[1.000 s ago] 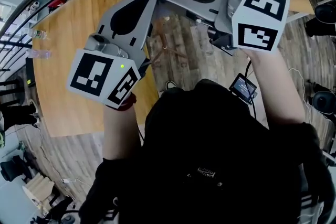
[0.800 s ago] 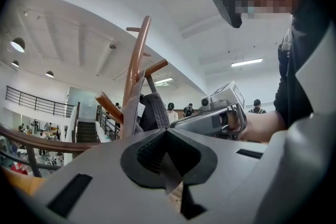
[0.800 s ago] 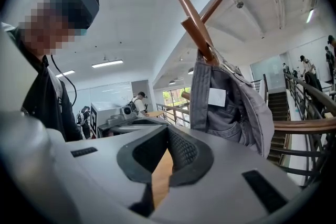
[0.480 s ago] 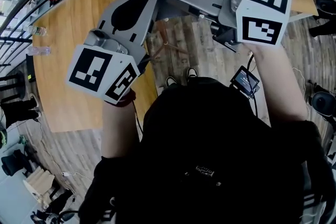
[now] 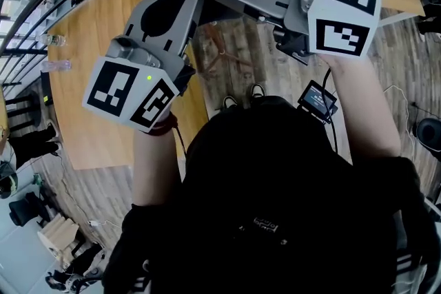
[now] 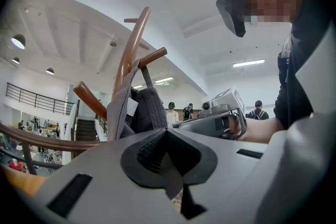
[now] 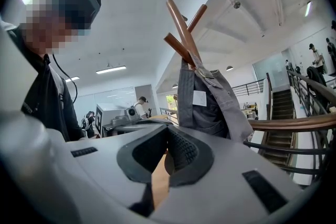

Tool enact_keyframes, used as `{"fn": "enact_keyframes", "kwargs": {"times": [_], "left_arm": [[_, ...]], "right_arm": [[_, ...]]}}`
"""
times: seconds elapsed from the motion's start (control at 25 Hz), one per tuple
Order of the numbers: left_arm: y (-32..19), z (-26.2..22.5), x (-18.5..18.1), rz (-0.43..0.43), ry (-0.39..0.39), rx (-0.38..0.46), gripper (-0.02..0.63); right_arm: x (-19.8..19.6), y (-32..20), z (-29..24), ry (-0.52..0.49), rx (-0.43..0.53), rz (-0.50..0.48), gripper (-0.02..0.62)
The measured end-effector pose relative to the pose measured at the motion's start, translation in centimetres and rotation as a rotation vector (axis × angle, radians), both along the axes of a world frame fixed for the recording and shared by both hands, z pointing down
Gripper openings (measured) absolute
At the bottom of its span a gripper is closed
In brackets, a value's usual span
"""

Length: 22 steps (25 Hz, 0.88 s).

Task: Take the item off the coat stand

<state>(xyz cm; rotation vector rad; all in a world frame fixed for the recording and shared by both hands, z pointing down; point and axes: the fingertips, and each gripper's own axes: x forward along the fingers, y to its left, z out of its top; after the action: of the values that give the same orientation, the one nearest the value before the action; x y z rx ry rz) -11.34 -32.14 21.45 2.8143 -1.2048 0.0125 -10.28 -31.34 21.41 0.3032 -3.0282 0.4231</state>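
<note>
Left gripper (image 6: 167, 132): jaws pressed together with nothing between them, tips aimed at the garment from the lower centre of its view.
Right gripper (image 7: 168, 129): jaws likewise closed and empty, tips meeting the left gripper's at the top centre of the head view.
Grey garment (image 7: 210, 102): hangs on the coat stand, just beyond both tips; contact cannot be told.
Coat stand (image 7: 184, 29): brown wooden pegs slanting upward above the garment.
Wooden table (image 5: 89, 45): left side of the head view.

Bright indoor light, fisheye-warped edges
</note>
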Motion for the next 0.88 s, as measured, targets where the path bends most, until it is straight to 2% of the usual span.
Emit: {"fn": "enact_keyframes", "kwargs": {"times": [0.2, 0.48, 0.6, 0.72, 0.88], "left_arm": [[0.5, 0.3, 0.3, 0.028, 0.037, -0.017, 0.005], [0.7, 0.2, -0.6, 0.023, 0.039, 0.000, 0.005], [0.8, 0.4, -0.9, 0.040, 0.039, 0.003, 0.022], [1.0, 0.4, -1.5, 0.050, 0.033, 0.002, 0.089], [1.1, 0.2, -2.6, 0.018, 0.040, 0.013, 0.100]], "right_arm": [[0.7, -0.5, -0.1, -0.015, -0.002, 0.030, 0.017], [1.5, -1.1, 0.1, -0.011, 0.005, 0.064, 0.018], [1.7, -1.2, 0.2, -0.010, 0.016, 0.065, 0.018], [1.8, -1.3, 0.1, -0.005, 0.023, 0.072, 0.020], [2.7, -1.6, 0.0, -0.012, 0.021, 0.113, 0.023]]}}
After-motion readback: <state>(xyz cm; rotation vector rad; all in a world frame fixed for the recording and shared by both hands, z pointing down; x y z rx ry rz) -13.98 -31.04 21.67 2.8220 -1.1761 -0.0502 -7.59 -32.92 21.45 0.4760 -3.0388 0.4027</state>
